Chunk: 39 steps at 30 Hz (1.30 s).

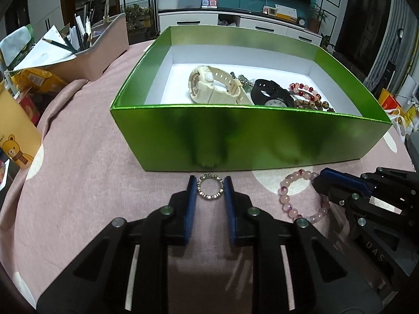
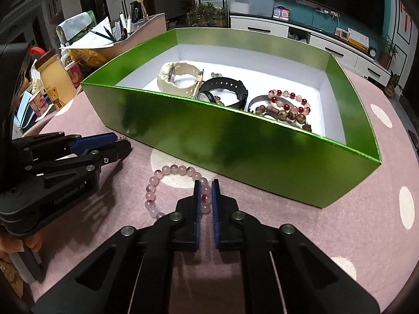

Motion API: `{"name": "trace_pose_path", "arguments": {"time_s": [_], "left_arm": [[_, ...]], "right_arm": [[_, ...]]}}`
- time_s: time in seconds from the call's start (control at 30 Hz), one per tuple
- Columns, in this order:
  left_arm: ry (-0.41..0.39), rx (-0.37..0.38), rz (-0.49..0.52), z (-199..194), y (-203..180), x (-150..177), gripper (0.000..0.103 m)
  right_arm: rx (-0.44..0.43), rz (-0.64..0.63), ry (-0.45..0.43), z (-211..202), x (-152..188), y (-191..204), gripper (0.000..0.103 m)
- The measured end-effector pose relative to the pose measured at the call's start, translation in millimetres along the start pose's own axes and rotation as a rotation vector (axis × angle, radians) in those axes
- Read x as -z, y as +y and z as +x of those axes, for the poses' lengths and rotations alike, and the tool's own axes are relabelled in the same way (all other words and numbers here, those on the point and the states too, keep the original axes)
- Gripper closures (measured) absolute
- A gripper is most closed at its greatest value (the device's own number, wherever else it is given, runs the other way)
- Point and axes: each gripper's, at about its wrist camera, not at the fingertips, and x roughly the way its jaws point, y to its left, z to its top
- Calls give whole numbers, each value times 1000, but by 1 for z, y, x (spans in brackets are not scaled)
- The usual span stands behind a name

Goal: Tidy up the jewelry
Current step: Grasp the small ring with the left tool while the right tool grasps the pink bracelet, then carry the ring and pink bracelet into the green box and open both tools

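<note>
A small silver ring (image 1: 210,189) lies on the pink cloth just in front of the green box (image 1: 248,136). My left gripper (image 1: 210,183) has its blue pads against both sides of the ring. To the right, a pink bead bracelet (image 1: 297,175) lies on the cloth, and my right gripper (image 1: 318,180) pinches its far side. In the right wrist view the right gripper (image 2: 206,184) is shut on a few beads of the bracelet (image 2: 170,168), and the left gripper (image 2: 123,141) shows at the left. The box (image 2: 209,136) holds a cream watch (image 1: 209,86), a black watch (image 1: 267,91) and bead bracelets (image 1: 305,91).
A pink desk organiser with pens (image 1: 104,49) stands at the back left. Beside it sit a yellow snack bag (image 1: 36,78) and a bear-printed carton (image 1: 13,141). The box's near wall rises right behind both grippers. A hand (image 2: 10,246) holds the left gripper's handle.
</note>
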Motion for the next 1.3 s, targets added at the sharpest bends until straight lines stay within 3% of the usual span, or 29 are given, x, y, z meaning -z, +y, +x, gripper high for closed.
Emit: {"name": "trace_pose_path", "arguments": {"time_s": [0.43, 1.3], "left_arm": [[25, 10, -60, -13, 1, 9, 83], [-50, 8, -15, -76, -30, -2, 83]], "right_arm": [[-22, 35, -87, -44, 3, -8, 96], [4, 77, -196, -114, 13, -33, 96]]}}
